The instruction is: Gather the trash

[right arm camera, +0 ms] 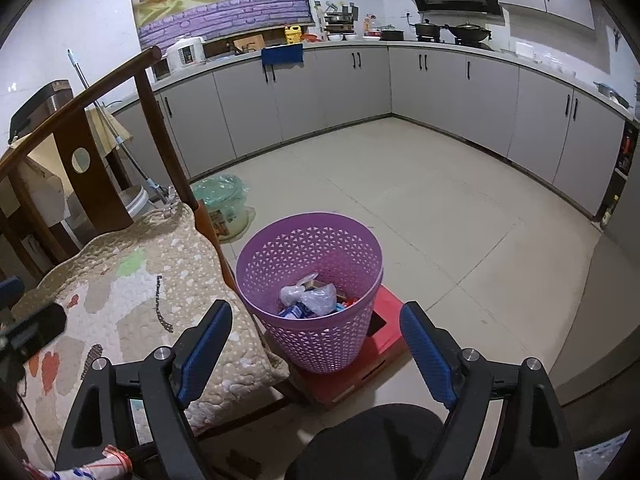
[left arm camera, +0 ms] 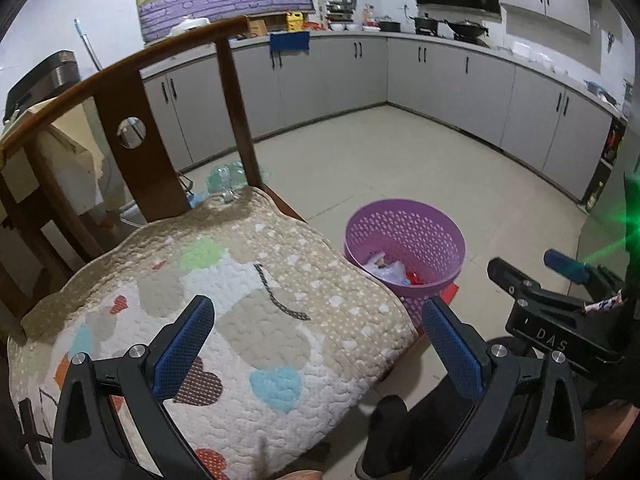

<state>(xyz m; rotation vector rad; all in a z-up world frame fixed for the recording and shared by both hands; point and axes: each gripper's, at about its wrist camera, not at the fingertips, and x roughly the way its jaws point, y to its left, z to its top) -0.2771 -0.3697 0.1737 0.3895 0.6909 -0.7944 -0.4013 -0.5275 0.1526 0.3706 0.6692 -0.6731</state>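
Kitchen floor [right arm camera: 440, 220] largely bare, no loose trash visible on tiles near the bin. Chair [left arm camera: 120, 92] beside the bin, cushion [left arm camera: 240, 300] on the seat free of litter as far as visible. Purple bin [right arm camera: 316, 292] on a red box [right arm camera: 384, 332], just beside the cushion's edge, already holding trash [right arm camera: 310, 298]: crumpled white plastic, a blue-and-white pack, a red scrap at the bottom. About a quarter full, judging by the right wrist view.

Right gripper [right arm camera: 316, 344] hanging over the bin's near rim, jaws spread wide, nothing between the pads. Reads as a drop completed, the piece likely among those inside. Left gripper [left arm camera: 318, 340] over the cushion's front corner, jaws likewise wide apart and empty, angled down toward the seat.

Green bag [right arm camera: 220, 196] on the floor behind the chair, beside a white bucket [right arm camera: 134, 204]; unclear whether rubbish or storage. Small striped scrap caught on the right gripper's body [left arm camera: 604, 304], seen from the left wrist view, too blurred to name.

Judgement: most of the collecting done; remaining work probably a last sweep of seat and floor for anything hidden from these 2 views.
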